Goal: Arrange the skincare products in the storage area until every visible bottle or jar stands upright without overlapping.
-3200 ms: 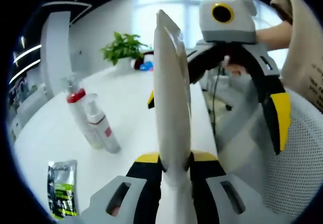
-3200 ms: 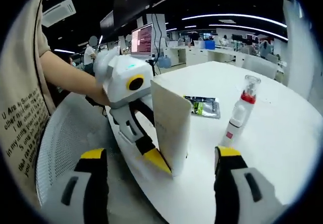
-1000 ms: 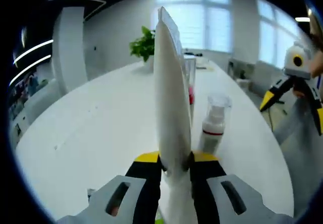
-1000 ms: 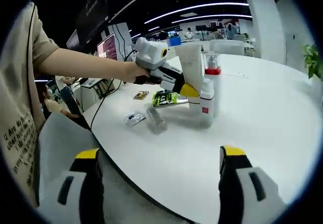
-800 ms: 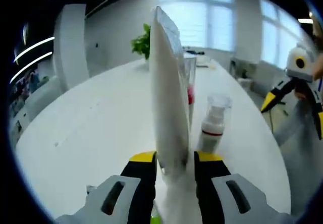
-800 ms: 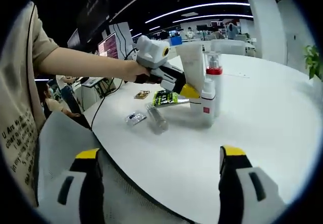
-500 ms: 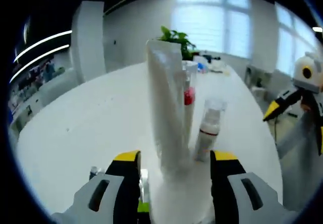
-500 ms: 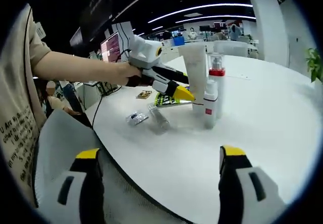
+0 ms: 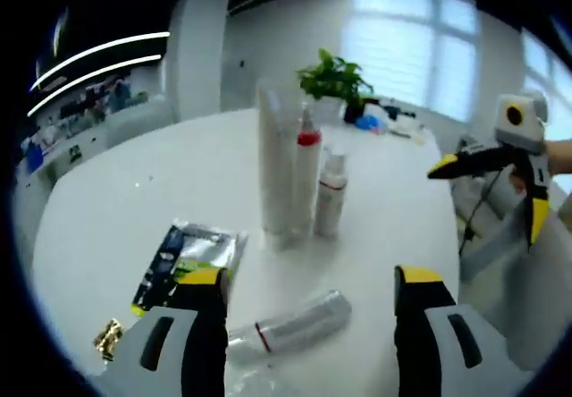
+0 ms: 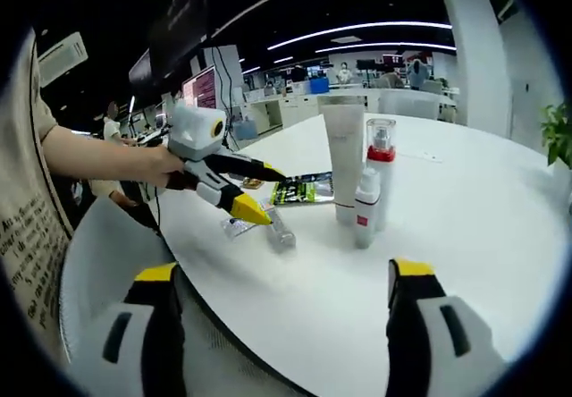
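Observation:
A tall white tube [image 9: 273, 173] stands upright on the white table [image 9: 125, 191], touching a red-capped spray bottle [image 9: 306, 178], with a small pump bottle [image 9: 329, 202] beside them. A clear bottle [image 9: 290, 319] lies on its side in front of them. My left gripper [image 9: 309, 279] is open and holds nothing, a short way back from the tube. The right gripper view shows the left gripper [image 10: 268, 198] open above the lying bottle [image 10: 279, 229], left of the tube [image 10: 344, 164]. My right gripper [image 10: 286, 276] is open over the table's near edge, well away from the bottles.
A green and black sachet [image 9: 188, 254] lies flat left of the tube, and a small gold item [image 9: 109, 336] sits near the edge. A potted plant [image 9: 335, 80] stands at the table's far end. A white mesh chair [image 10: 116, 263] is beside the table.
My left gripper opened, let go of the white tube and drew back. The tube now stands by itself against the red-capped bottle. The right gripper stayed open.

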{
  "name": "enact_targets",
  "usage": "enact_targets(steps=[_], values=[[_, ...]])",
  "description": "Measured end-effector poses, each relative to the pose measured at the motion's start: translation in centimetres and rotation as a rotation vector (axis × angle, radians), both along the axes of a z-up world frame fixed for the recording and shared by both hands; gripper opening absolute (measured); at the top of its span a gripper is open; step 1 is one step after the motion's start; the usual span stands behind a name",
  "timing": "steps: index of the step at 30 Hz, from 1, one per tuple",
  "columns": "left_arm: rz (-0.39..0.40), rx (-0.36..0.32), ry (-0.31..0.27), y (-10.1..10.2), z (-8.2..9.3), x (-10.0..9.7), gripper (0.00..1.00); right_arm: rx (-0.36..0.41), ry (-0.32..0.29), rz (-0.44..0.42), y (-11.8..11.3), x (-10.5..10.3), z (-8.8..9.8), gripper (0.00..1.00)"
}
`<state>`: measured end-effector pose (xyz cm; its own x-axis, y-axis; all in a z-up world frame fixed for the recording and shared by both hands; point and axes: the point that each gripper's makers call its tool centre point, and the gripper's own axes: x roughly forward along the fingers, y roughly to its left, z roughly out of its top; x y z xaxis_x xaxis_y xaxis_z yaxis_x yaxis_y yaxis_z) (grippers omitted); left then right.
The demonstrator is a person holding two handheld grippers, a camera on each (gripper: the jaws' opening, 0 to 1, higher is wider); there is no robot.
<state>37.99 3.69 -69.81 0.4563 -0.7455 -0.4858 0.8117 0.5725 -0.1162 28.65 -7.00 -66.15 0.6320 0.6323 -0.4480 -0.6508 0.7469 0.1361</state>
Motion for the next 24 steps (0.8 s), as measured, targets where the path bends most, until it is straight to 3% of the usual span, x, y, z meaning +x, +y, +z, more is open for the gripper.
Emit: enact_targets(steps=[16,24], values=[[0.122,-0.050,0.017,2.7,3.9,-7.5,0.88,0.117,-0.043,-0.106,1.1,-1.1,3.1,0.95],[0.214,-0.058,0.002,4.7,5.0,-9.5,0.90,0.166,-0.090,-0.164,1.7,-1.3,4.2,0.96]])
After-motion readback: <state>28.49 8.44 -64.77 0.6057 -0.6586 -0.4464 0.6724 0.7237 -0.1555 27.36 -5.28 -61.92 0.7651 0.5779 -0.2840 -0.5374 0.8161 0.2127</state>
